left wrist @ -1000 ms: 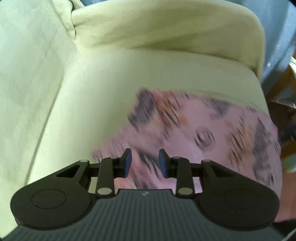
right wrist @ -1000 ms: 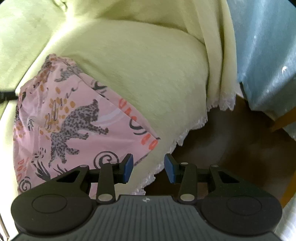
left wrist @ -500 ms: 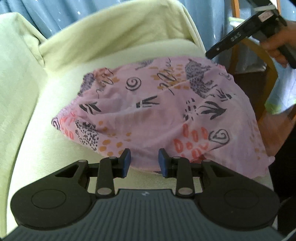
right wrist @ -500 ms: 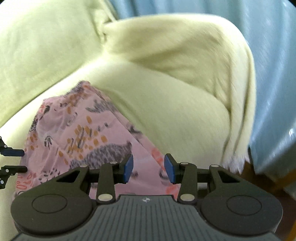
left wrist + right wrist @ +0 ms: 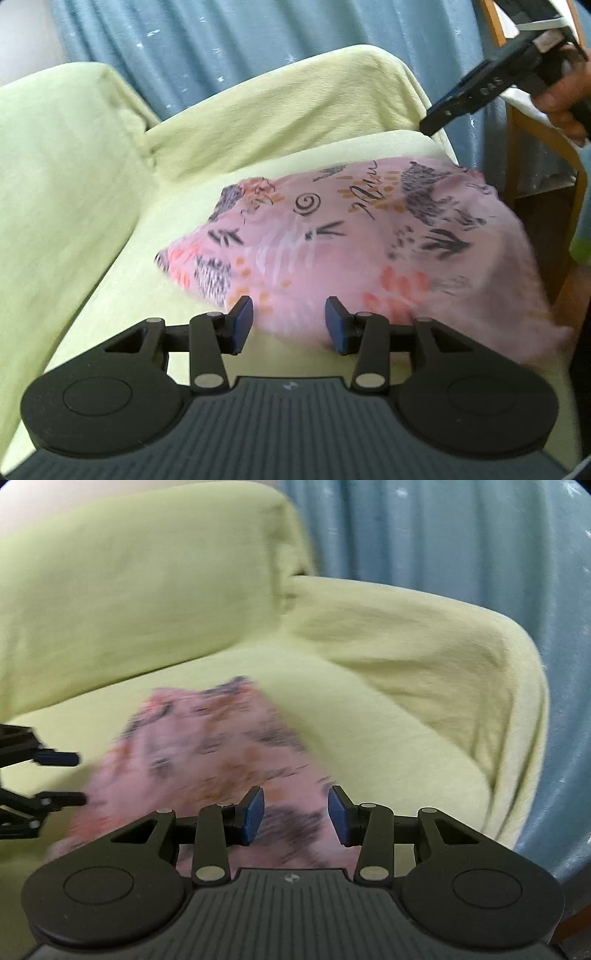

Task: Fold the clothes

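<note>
— Clothing first: what is it and where does it lie?

— Pink printed garment [image 5: 343, 251], one piece, patterned with dark animal shapes, spirals and orange spots. It lies spread on the seat of a pale green sofa [image 5: 74, 192], rumpled, its right-hand part reaching the seat's front edge. The right wrist view is blurred, so the print there cannot be read.

— Start at the left. Left gripper?

— Left gripper [image 5: 290, 325] sits low over the seat at the garment's near edge. Its blue-padded fingers [image 5: 242, 323] stand apart with nothing between them; the cloth's edge shows in the gap beyond, but contact cannot be judged. In the right wrist view the same gripper [image 5: 61, 777] enters from the left edge, its two tips parted, just beside the garment's side.

— Moving right?

— Right gripper [image 5: 295, 812] points along the garment toward the sofa back. Its fingers [image 5: 255, 812] are likewise spread wide and hold nothing; pink fabric shows between and beyond them. From the left wrist view that gripper [image 5: 476, 96] appears at upper right, raised above the far corner of the garment and clear of it, carried by a hand [image 5: 561, 103].

— Surroundings?

— Blue curtain [image 5: 258, 51] hangs behind the sofa. A wooden chair frame [image 5: 546, 140] stands at far right, beside the sofa arm.
</note>
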Motion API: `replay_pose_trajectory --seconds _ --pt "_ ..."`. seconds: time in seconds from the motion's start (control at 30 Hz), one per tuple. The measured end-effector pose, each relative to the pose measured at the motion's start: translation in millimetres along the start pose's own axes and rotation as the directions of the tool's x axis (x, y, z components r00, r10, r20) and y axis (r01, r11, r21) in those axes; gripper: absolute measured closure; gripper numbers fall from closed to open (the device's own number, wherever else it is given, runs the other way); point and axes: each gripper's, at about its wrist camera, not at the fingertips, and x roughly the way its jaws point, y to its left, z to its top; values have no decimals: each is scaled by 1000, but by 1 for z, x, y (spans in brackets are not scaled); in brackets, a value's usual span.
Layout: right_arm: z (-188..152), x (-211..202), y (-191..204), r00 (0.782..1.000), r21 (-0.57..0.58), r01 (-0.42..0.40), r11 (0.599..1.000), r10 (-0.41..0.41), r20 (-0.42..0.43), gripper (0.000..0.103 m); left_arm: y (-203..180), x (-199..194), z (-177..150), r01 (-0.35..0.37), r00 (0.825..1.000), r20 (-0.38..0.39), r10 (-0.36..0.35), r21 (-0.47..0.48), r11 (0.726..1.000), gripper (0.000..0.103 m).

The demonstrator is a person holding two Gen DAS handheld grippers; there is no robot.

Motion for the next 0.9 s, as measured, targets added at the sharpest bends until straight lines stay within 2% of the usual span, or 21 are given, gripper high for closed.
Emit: replay_pose_trajectory --seconds 0.1,0.23,0.33,0.47,0.57,0.7,0.73,0.8,0.9 --pt "-8 -33 38 998 -118 -68 991 66 -22 61 -11 -35 -3 -38 998 -47 34 -75 996 63" --pt "-25 -61 83 990 -291 -136 947 124 -62 61 -16 -79 -2 -88 995 -72 74 -204 975 59" --pt "-38 -63 106 980 -335 -197 921 172 -101 62 -17 -103 -1 -110 992 -86 89 -296 949 58" --pt "-54 -49 138 962 -376 -268 887 226 -152 62 -21 -124 0 -126 992 -72 108 -357 926 56" --pt "-61 -28 162 957 -412 -276 868 211 -197 63 -23 -129 -7 -146 989 -82 124 -383 912 56" --pt "-64 -5 179 969 -443 -213 871 131 -208 64 -22 -128 -20 -138 990 -87 111 -433 891 51" --pt "-65 -2 180 973 -449 -189 873 104 -206 67 -22 -126 -23 -131 991 -87 102 -445 886 47" --pt "-63 -4 176 979 -433 -152 889 74 -191 103 -22 -119 -29 -113 993 -92 79 -457 882 46" --pt "-57 -21 164 988 -381 -115 917 64 -143 103 -26 -106 -32 -72 996 -87 37 -453 889 46"
